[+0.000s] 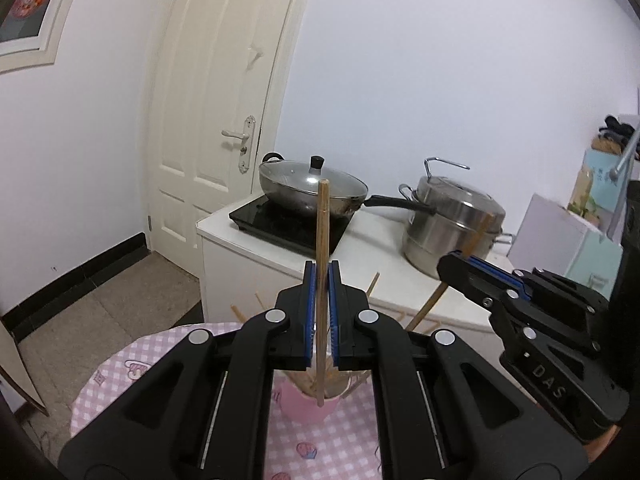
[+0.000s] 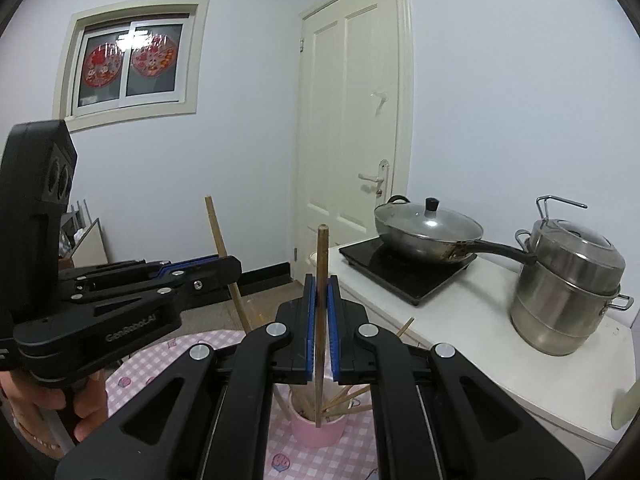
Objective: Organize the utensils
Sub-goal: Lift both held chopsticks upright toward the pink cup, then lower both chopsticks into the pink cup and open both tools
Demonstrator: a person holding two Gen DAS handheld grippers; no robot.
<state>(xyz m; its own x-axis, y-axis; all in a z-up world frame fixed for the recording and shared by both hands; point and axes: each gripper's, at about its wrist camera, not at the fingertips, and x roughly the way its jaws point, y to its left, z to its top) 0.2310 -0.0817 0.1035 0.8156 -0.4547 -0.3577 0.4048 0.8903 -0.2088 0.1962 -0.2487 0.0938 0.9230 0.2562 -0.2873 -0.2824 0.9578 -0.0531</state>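
The left gripper (image 1: 322, 276) is clenching a light wooden chopstick (image 1: 322, 240) between its blue pads, the stick standing almost upright with its lower tip hanging at the rim of a pink cup (image 1: 308, 408); the right gripper (image 2: 321, 286) is likewise clamped on a darker wooden chopstick (image 2: 321, 280), upright, its lower end reaching to the mouth of the same pink cup (image 2: 318, 430); more chopsticks (image 2: 344, 398) are leaning in the cup at loose angles, fanning out to the sides; the cup is sitting on a pink checked tablecloth (image 1: 120, 368) near the cameras; in the left wrist view the right gripper (image 1: 452, 264) is showing at the right edge, gripping its stick; in the right wrist view the left gripper (image 2: 230, 266) is reaching in from the left, a hand (image 2: 48, 400) wrapping its handle; farther off, on a white counter (image 2: 500, 344), a lidded wok (image 2: 428, 232) is resting on a black induction hob (image 2: 400, 272), with a steel steamer pot (image 2: 568, 292) to its right; a cream door (image 2: 352, 120) is standing behind, and a window (image 2: 132, 64) with red paper decorations is set in the far left wall
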